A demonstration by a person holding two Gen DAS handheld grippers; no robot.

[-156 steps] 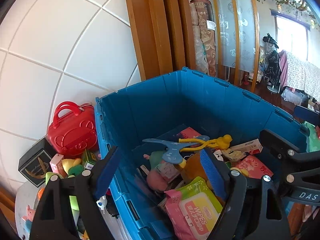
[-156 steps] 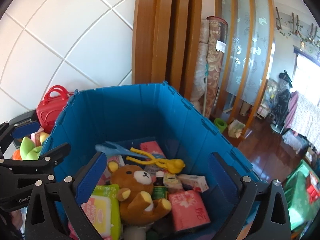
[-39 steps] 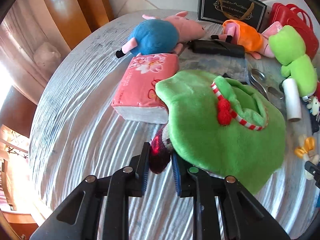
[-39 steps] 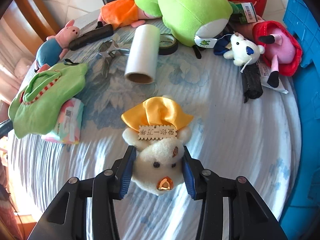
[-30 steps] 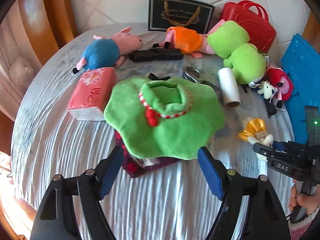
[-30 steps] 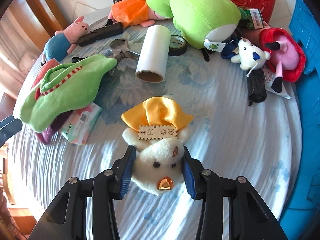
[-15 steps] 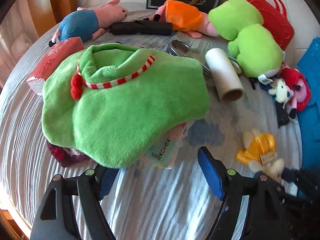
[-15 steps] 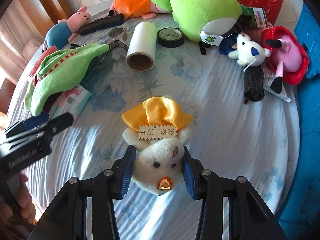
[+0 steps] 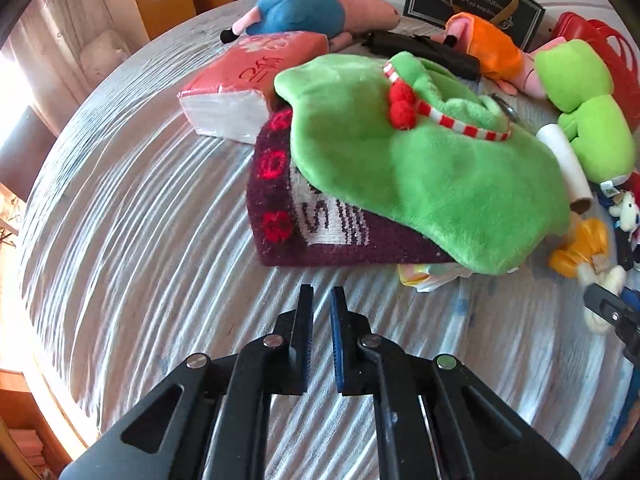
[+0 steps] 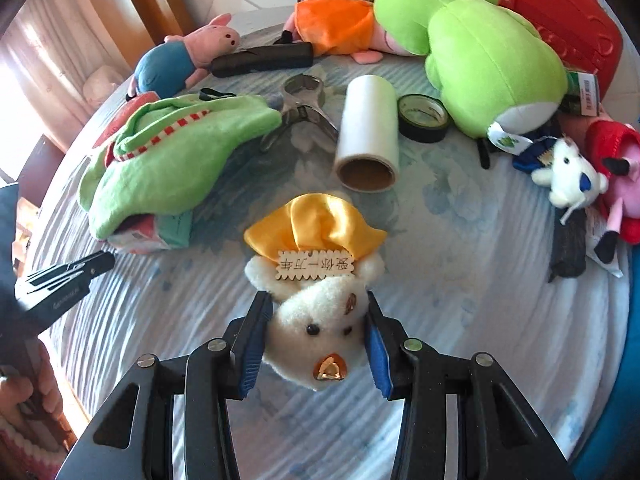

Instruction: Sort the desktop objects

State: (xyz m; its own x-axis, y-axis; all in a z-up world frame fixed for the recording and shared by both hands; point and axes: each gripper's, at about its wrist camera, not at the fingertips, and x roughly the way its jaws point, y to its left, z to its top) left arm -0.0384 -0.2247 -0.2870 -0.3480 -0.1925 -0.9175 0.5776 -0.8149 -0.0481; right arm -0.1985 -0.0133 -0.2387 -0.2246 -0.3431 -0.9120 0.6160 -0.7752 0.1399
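My left gripper is shut with nothing between its blue pads. It hovers over the striped tablecloth, just short of a maroon knitted piece that lies under a green plush cover. A pink tissue pack lies behind them. My right gripper is shut on a white plush toy with a yellow bow and a wooden tag, pads pressing its head from both sides. The right wrist view shows the left gripper low at the left, with a hand on its handle.
Behind lie a blue-and-pink pig plush, a black folded umbrella, metal tongs, a white roll, a tape ring, a green frog plush and a red case. A blue crate borders the table's right side.
The left gripper dropped toward the cloth near the maroon knit and its jaws went from wide apart to shut. The right gripper kept its hold on the white toy and drifted a little.
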